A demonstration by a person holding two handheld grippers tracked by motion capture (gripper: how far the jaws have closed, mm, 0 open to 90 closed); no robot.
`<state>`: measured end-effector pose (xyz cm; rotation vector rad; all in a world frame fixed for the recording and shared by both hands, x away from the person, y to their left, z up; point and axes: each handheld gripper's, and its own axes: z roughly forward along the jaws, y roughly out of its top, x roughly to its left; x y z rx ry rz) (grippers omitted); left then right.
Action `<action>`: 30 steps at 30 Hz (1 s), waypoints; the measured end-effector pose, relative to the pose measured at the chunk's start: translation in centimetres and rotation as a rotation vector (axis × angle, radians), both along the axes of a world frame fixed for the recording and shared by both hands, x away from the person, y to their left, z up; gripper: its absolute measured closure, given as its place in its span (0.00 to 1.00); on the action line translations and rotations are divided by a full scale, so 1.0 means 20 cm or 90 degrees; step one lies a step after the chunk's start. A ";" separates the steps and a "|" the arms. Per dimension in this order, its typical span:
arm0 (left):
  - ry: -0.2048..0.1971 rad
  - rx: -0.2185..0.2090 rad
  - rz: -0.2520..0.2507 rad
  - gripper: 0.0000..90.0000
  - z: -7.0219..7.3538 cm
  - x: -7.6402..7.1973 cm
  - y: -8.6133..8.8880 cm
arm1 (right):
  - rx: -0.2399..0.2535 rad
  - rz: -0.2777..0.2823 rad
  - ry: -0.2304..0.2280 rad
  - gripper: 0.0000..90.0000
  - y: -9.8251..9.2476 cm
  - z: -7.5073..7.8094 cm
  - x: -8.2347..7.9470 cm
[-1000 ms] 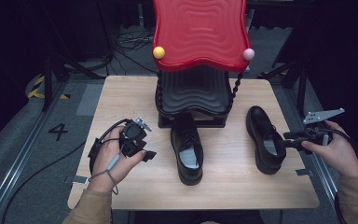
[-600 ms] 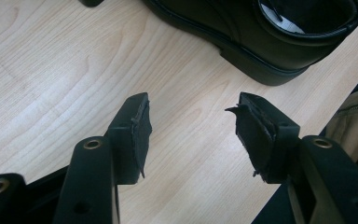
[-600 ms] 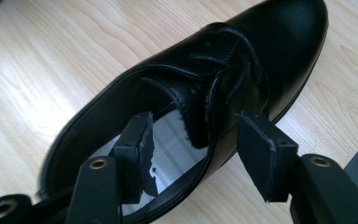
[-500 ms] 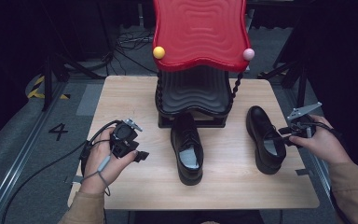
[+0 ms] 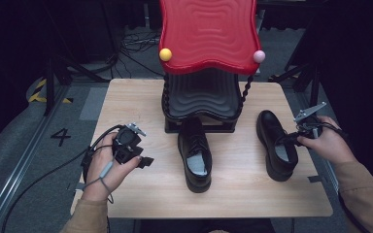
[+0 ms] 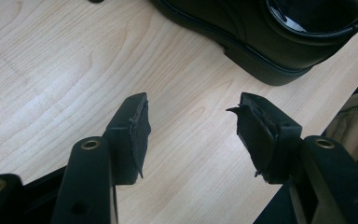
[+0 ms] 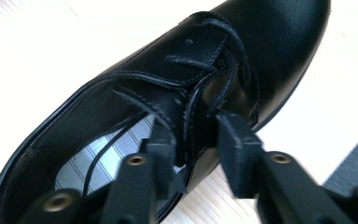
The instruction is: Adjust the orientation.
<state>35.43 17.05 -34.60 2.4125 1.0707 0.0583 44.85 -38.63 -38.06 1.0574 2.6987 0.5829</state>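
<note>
Two black lace-up shoes stand on the wooden table (image 5: 126, 102). The middle shoe (image 5: 194, 150) is in front of the stand and the right shoe (image 5: 274, 141) is near the table's right edge. My right gripper (image 5: 290, 141) (image 7: 193, 140) straddles the right shoe (image 7: 261, 42) at its opening: one jaw is inside over the pale insole, the other outside by the laces. Its jaws have just been closing and now press on the shoe's side wall. My left gripper (image 5: 144, 159) (image 6: 191, 126) is held open just above bare wood, left of the middle shoe's heel (image 6: 261, 32).
A stand with a wavy red top (image 5: 206, 34) over a black wavy shelf (image 5: 201, 94) occupies the table's far middle. A yellow ball (image 5: 165, 54) and a pink ball (image 5: 258, 56) sit at its corners. Cables trail off the table's left side.
My right hand has moved left and slightly down onto the right shoe, and its jaws now sit across the shoe's wall. The left hand has barely shifted.
</note>
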 end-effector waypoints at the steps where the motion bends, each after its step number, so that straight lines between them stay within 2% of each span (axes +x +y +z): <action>1: 0.001 -0.001 0.000 0.49 0.00 0.00 0.00 | -0.007 -0.001 -0.002 0.83 0.00 0.01 0.00; 7: 0.000 -0.001 0.000 0.50 0.00 0.00 0.01 | -0.050 -0.026 -0.025 0.91 0.03 0.04 -0.02; 13: 0.004 -0.001 -0.001 0.50 -0.01 0.00 0.00 | -0.050 -0.029 -0.026 0.93 0.06 0.09 -0.06; 19: 0.001 0.000 -0.002 0.50 0.00 0.00 0.00 | -0.040 -0.001 -0.020 0.93 0.13 0.15 -0.13; 25: 0.001 0.001 -0.002 0.50 0.00 0.00 0.00 | -0.034 0.040 -0.035 0.93 0.25 0.22 -0.20; 30: 0.004 0.000 -0.002 0.50 -0.01 0.00 0.00 | -0.017 0.070 -0.035 0.93 0.33 0.26 -0.22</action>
